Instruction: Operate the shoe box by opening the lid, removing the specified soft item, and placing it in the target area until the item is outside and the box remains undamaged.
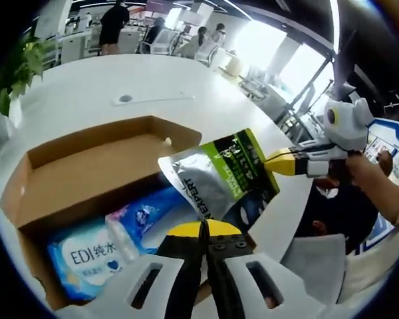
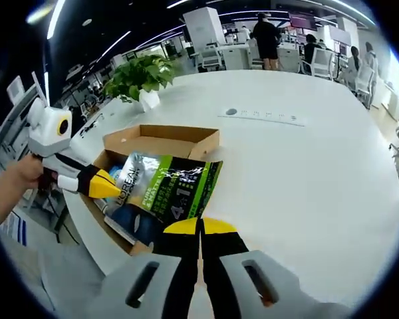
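Note:
An open brown shoe box [image 1: 86, 166] [image 2: 161, 140] lies on the white table [image 1: 106, 80] [image 2: 306, 173] close to its edge. Inside are a blue wipes pack [image 1: 86, 256] and a second blue pack [image 1: 143, 216]. A silver, green and black soft pouch [image 1: 219, 176] [image 2: 169, 186] hangs tilted over the box's near end. My right gripper [image 2: 199, 226] [image 1: 284, 161] is shut on the pouch's edge. My left gripper [image 1: 203, 229] [image 2: 110, 188] is shut, its yellow tips at the box's near wall beside the pouch; I see nothing between its jaws.
A potted plant [image 1: 20, 66] [image 2: 143, 76] stands at the table's rim beyond the box. A flat socket panel [image 1: 125, 98] [image 2: 259, 114] sits mid-table. Chairs and people are far behind. A hand [image 2: 13, 179] holds the left gripper off the table's edge.

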{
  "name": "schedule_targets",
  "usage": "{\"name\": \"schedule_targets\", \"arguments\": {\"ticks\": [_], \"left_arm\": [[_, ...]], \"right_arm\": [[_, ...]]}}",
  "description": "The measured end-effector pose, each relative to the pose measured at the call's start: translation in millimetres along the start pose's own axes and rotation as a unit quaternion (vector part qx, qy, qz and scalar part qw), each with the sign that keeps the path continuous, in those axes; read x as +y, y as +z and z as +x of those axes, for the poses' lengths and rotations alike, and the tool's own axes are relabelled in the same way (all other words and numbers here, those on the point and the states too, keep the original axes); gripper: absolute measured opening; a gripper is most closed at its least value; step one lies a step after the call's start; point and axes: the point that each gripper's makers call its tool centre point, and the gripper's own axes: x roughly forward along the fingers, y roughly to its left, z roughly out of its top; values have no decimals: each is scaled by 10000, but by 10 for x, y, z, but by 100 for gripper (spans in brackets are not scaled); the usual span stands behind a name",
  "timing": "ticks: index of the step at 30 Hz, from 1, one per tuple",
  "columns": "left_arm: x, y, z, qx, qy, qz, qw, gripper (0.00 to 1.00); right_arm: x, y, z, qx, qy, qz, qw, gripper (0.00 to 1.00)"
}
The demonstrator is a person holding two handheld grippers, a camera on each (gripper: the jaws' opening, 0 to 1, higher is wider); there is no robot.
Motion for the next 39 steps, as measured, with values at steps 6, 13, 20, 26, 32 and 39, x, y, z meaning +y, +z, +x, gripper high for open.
{"name": "schedule_targets", "arguments": {"ticks": [6,13,20,26,32,39], "left_arm": [[-90,80,107,32,-66,73,9999,0],[-227,128,243,116,-152,215,9996,0],[-335,186,346,168,-237,311,9991,0],[-402,248,440,229,-274,404,9985,0],[-428,293,538,316,-288,486,9979,0],[-430,310,644,440,-291,569,9970,0]], "right_arm": [[-141,-28,-74,33,-102,13,9999,0],[-304,-69,-165,60,-214,90,9997,0],[-451,-87,-237,97,-311,122,9994,0],[-561,-97,-267,130,-392,163,9990,0],[-667,-102,-264,181,-456,174,9986,0],[-764,-114,-223,279,-510,167,9982,0]]}}
